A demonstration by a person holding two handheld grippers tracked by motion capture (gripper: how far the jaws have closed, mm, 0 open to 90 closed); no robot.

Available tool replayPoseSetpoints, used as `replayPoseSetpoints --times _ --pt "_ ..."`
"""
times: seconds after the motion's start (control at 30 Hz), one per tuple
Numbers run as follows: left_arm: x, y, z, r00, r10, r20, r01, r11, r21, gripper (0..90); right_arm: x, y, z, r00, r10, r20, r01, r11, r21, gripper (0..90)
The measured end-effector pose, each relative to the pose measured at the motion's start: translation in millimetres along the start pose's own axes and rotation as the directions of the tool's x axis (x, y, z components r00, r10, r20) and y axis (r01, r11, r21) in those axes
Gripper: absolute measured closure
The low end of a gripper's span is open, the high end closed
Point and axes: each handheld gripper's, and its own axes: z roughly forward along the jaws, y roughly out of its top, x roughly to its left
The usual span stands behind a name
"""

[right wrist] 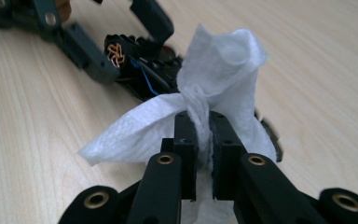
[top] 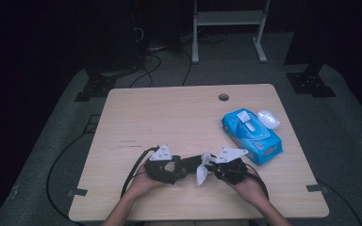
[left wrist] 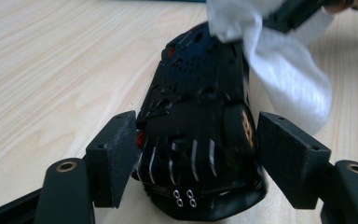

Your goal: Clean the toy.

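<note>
At the table's (top: 122, 117) near edge we wipe a black toy car (left wrist: 200, 135) with a wipe (right wrist: 214, 79) pinched tight in our right gripper (right wrist: 204, 140), the left gripper (left wrist: 196, 154) slack around its sides; next, a firm regrip seems needed.

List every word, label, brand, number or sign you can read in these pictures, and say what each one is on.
None can be read.
Blue wet-wipe pack: red and white print on its front side, too small and blurred to read.
Table: a faint dark line of marks near its middle left, too small to read.
Black toy car: white stripes and small rings, no letters.
White wipe: plain.
</note>
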Motion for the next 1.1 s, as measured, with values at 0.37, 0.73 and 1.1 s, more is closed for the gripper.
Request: replayPoseSetpoints --times 0.37,0.73,1.1 --pt "-2.2 -0.2 -0.5 0.9981 0.032 -0.053 -0.033 0.9992 -0.02 21.8 -9.1 10.3 4.1 0.9998 0.016 -0.01 -0.016 1.0 -0.006 82.2" --pt "3.6 -4.1 7.1 0.9996 -0.002 -0.028 0.003 0.9998 0.022 12.7 -13.7 0.5 17.8 0.9981 0.044 -0.043 -0.042 0.998 0.044 81.7" --pt "-5.0 -6.8 16.5 0.9947 0.096 -0.036 -0.091 0.9881 0.124 22.5 -9.1 0.4 23.3 0.998 0.043 -0.047 -0.042 0.999 0.03 81.8"
